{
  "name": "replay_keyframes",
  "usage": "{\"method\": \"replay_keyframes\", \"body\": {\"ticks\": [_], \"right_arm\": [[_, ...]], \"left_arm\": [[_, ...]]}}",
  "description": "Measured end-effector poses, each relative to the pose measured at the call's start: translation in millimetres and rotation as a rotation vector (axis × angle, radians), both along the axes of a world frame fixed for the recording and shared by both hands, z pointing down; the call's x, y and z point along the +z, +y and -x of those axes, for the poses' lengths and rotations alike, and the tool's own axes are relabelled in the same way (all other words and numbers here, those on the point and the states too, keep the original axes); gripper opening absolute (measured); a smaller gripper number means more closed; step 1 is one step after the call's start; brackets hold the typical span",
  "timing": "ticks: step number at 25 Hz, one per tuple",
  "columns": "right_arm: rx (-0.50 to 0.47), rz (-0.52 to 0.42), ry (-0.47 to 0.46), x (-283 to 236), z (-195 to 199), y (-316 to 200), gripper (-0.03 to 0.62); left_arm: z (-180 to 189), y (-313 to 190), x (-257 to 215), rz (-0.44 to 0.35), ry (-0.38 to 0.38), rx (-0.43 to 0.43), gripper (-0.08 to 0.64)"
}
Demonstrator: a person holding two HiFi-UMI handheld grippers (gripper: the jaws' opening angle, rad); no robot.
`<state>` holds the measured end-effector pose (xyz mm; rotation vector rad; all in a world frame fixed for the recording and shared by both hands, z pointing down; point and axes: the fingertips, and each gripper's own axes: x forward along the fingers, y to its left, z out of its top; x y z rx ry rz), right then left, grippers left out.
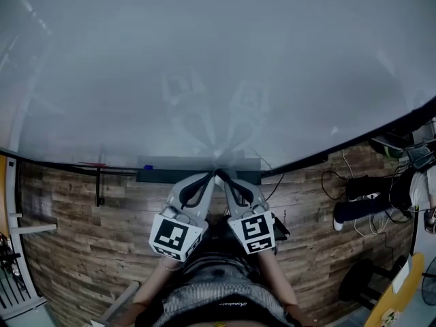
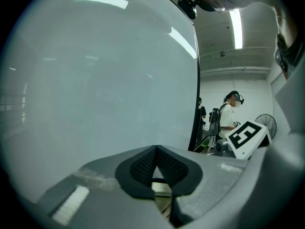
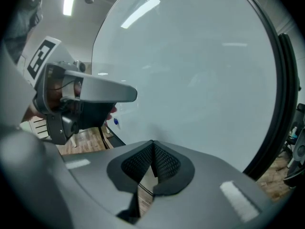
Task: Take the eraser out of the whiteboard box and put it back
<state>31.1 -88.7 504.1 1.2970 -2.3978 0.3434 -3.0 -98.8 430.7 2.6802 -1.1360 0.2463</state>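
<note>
Far left in the head view: wood floor point(image 1: 75, 216), plus a thin red pen point(image 1: 92, 163) lying along the bottom rim of the big whiteboard point(image 1: 218, 67). Next over, a blue cap point(image 1: 148, 167) right at the left end of the dark box point(image 1: 160, 176). Hangs under the board's bottom edge, pretty much dead centre. Can't pick out the eraser in any view, so no telling if in the box or not.

Then the left tool point(image 1: 214, 176). Looks shut, mesh pads point(image 2: 143, 168) touching at the tips. Holds nothing. Points at the board right over the box.

Just beside it, the right tool point(image 1: 221, 174). Same deal: shut all the way, pads point(image 3: 164, 163) pressed tip to tip, nothing pinched between. Sits nose to nose with the left one, over the middle of the box.

Further right, past the board's edge: cables point(image 1: 340, 176) on the floor, another person point(image 1: 361, 206), then a dark round stool point(image 1: 361, 278) down in the corner.
</note>
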Motion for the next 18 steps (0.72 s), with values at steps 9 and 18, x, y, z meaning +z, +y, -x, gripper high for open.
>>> {"method": "replay_keyframes", "body": {"ticks": [9,18], "right_arm": [[-0.083,0.017,0.061,9,14,3,0.17],[-0.112,0.061,0.097,24,17,-3,0.183]], "left_arm": [[5,1,-1,0.008,0.004,-0.019,0.002],[12,-1,0,0.012,0.005,-0.038,0.002]]}}
